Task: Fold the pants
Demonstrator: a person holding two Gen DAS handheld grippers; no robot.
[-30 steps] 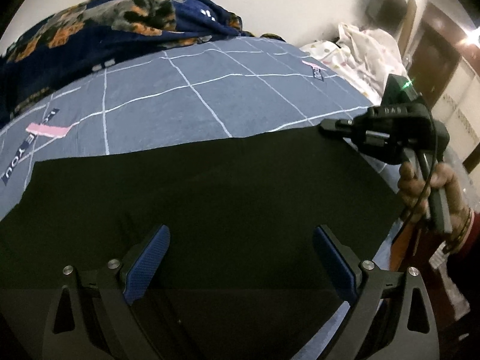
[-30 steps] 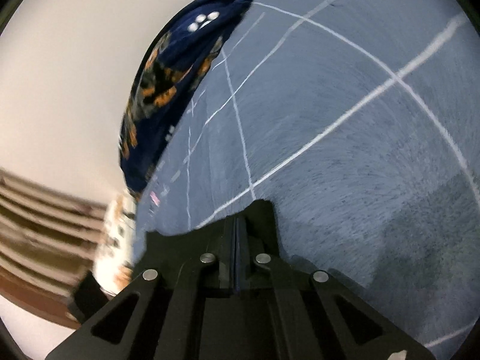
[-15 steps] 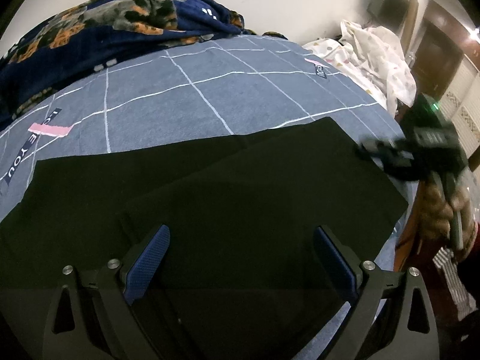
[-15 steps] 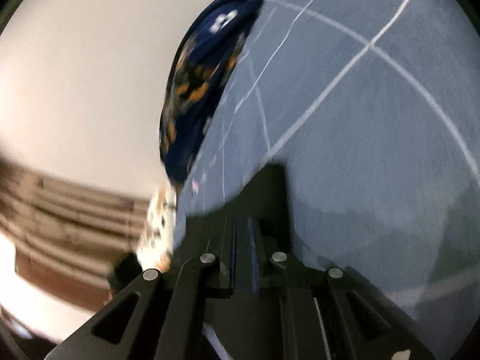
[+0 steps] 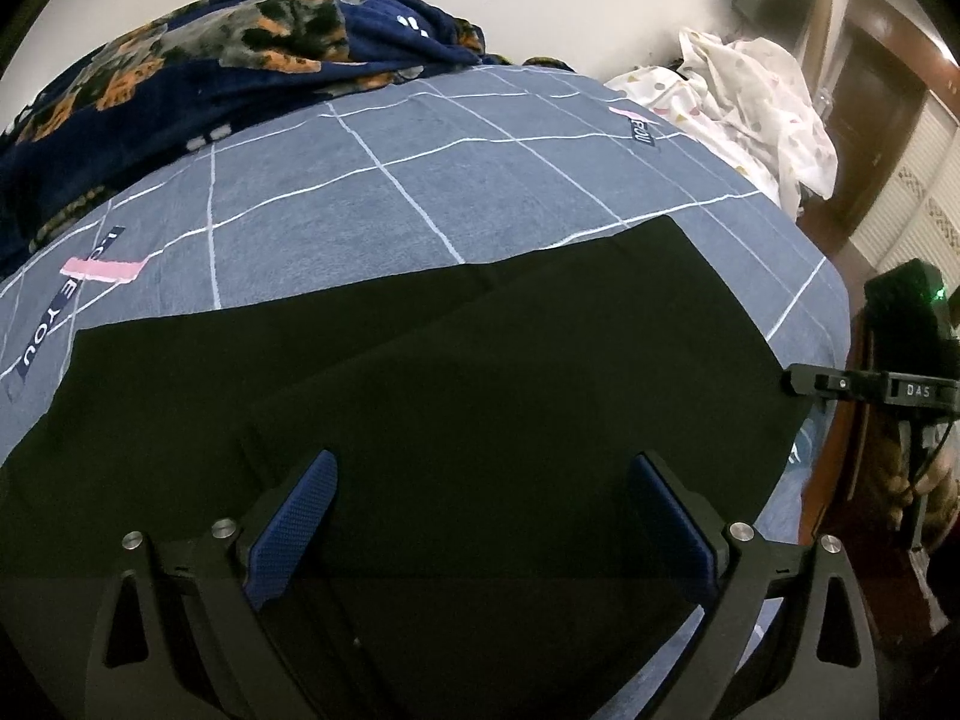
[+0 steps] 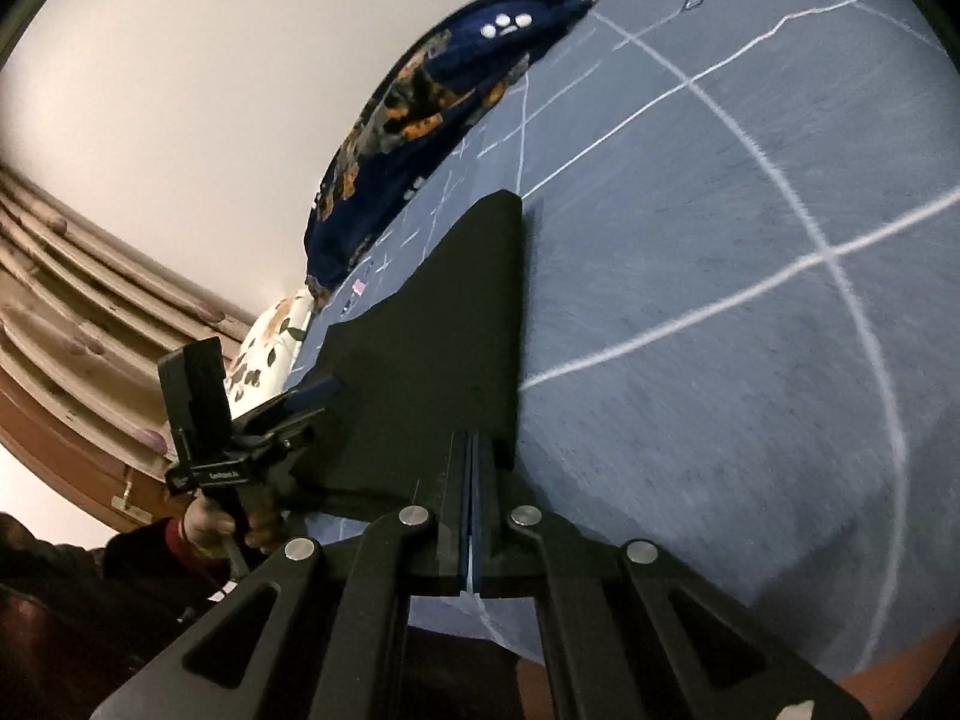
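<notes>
While left gripper (image 5: 480,516) gapes, right gripper (image 6: 471,468) closed, empty.

Home bedroom: bed (image 5: 480,180), blanket (image 5: 210,78), curtains (image 6: 78,294).

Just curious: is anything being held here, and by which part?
Apparently nothing: left hand-held gripper gapes over the flat pants, right hand-held gripper is shut beside their edge.

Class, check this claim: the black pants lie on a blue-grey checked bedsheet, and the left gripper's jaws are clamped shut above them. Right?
Not quite. The left wrist view shows the left gripper open over the black pants; the checked bedsheet part stands.
</notes>
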